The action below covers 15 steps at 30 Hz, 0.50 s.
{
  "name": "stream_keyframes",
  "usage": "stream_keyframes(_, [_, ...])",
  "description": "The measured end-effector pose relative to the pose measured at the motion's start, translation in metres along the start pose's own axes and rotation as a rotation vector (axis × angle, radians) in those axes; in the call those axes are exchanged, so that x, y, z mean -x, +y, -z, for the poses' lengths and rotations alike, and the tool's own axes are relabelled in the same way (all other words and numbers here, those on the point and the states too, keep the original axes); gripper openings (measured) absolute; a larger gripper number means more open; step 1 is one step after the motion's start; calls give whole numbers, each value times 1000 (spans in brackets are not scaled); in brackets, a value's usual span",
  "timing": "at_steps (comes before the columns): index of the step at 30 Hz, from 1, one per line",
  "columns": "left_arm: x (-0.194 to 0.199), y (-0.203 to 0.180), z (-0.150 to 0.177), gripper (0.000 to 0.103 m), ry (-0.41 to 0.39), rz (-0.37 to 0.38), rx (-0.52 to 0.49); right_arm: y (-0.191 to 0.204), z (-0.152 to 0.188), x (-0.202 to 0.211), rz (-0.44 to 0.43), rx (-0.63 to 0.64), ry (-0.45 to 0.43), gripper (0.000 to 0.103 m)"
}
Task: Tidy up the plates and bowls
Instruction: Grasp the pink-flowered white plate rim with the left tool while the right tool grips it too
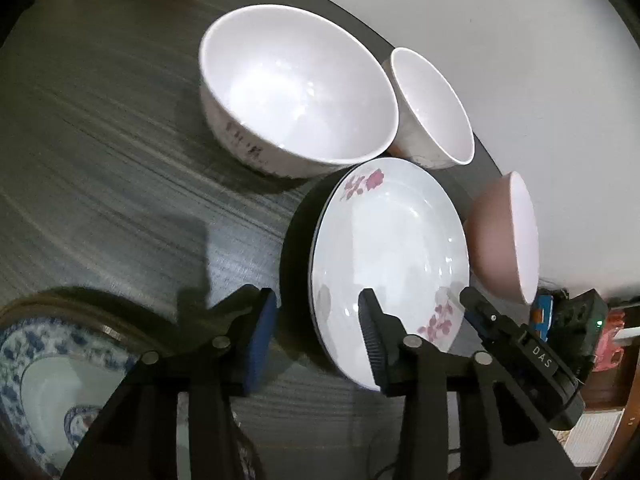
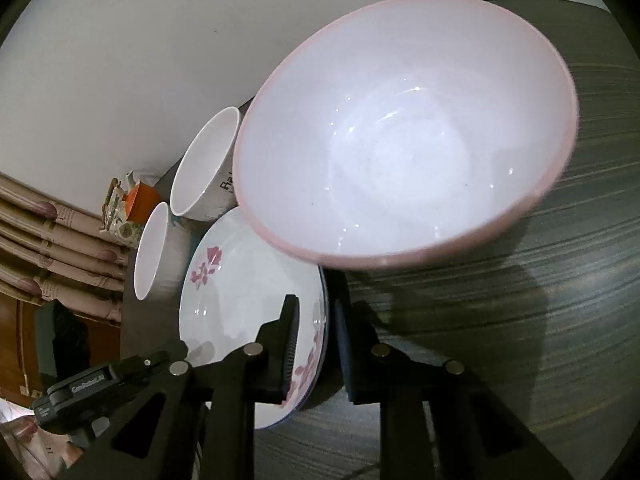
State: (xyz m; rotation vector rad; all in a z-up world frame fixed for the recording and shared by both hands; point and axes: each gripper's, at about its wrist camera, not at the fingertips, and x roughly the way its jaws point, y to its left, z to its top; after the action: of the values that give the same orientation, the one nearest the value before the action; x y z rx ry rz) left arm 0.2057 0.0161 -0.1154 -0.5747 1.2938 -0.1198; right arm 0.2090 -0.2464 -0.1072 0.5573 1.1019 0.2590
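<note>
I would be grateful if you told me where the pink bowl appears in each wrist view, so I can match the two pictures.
Left wrist view: the pink bowl sits at the right edge, seen side-on, just right of the flowered plate.
Right wrist view: the pink bowl fills the upper centre, its white inside facing the camera.
Shared landmark: the flowered plate, beside the bowl in both views.

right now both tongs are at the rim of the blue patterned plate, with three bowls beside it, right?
Not the blue patterned plate: it lies apart at the lower left of the left wrist view. Both tongs, left and right, straddle the rim of the pink-flowered plate. Three bowls do stand beside it.
</note>
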Motion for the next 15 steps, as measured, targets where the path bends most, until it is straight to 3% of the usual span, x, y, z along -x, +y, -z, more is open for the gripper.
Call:
stream_keyframes(3, [-8, -1, -6, 30, 10, 10, 15, -2, -2, -5, -8, 2, 2, 12])
stream_keyframes(11, [-21, 0, -13, 11, 30, 24, 8, -7, -4, -20, 3, 11, 8, 6])
stream_keyframes(15, [-19, -3, -15, 10, 18, 0, -19, -10, -3, -25, 5, 13, 7, 5])
